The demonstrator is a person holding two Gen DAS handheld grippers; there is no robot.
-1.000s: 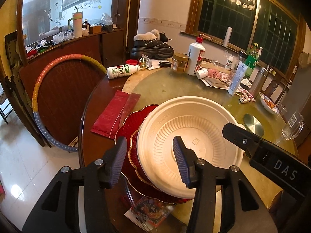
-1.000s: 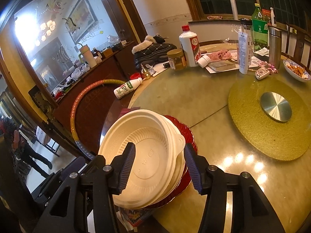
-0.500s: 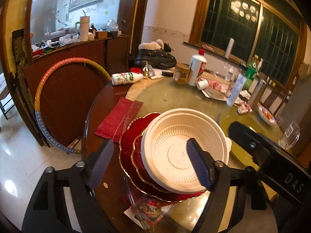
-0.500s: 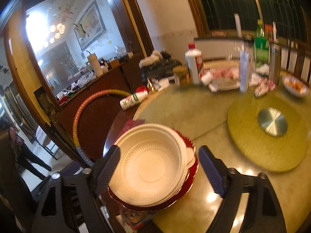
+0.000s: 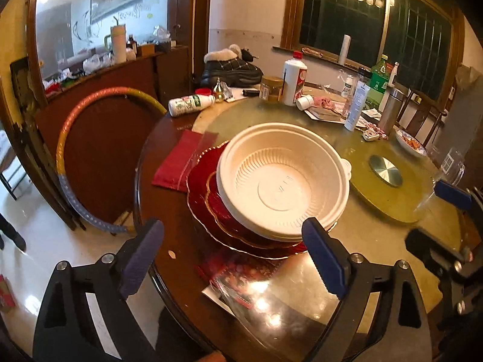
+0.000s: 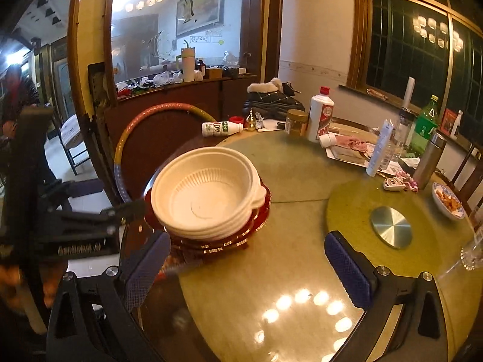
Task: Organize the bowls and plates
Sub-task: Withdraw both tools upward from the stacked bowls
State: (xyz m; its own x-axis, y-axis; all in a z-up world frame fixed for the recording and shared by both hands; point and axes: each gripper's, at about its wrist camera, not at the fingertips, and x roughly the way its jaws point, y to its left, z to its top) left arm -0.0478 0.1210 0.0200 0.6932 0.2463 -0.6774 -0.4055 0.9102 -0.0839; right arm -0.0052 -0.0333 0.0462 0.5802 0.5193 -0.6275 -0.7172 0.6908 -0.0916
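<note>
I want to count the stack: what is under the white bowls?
Under the white bowls lie red gold-rimmed plates, at least two; the bowls hide their middles. A printed packet pokes out beneath.

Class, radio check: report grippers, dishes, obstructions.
Left gripper and right gripper open, jaws just widened, nothing between. White bowls stacked on red plates. Nothing blocking.

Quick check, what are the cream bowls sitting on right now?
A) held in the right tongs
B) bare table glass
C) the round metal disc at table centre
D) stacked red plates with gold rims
D: the cream bowls rest nested on the red gold-rimmed plates, and both tongs stand open and clear of the stack.
</note>
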